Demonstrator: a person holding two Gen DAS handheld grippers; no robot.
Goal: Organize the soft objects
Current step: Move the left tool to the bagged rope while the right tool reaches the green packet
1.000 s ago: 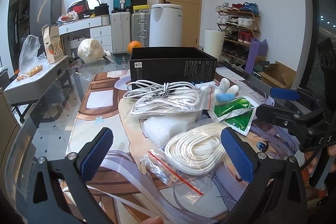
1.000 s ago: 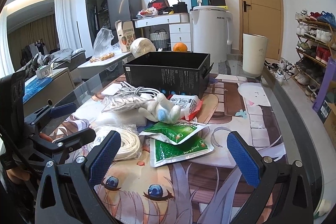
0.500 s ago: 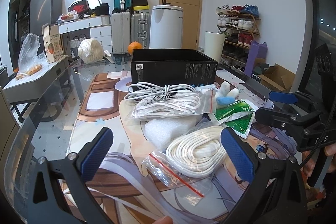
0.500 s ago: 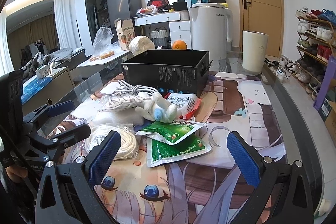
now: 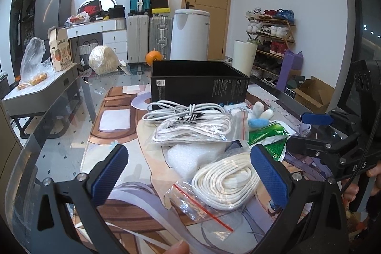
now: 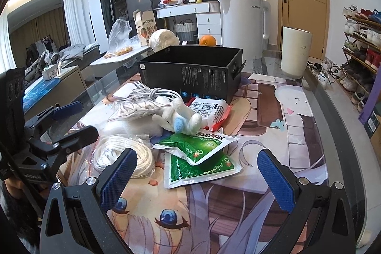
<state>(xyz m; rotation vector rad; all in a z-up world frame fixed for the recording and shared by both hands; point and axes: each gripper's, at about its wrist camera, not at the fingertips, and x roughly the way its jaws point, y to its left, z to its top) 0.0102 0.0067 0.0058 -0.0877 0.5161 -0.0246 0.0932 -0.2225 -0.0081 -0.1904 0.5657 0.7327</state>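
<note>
A pile of soft things lies on the glass table in front of an open black box. It holds a coiled white rope in a clear bag, a bag of white cords, white foam, a white plush toy with a blue patch, two green packets and a white-red packet. My left gripper is open just before the rope coil. My right gripper is open before the green packets. Both are empty.
A printed mat covers the table. At the far end sit an orange and a wrapped white bundle. A side table stands left. A white bin and a shoe rack stand right.
Both grippers have drifted slightly closer to the pile. Their jaws stay open and nothing on the table has moved.
</note>
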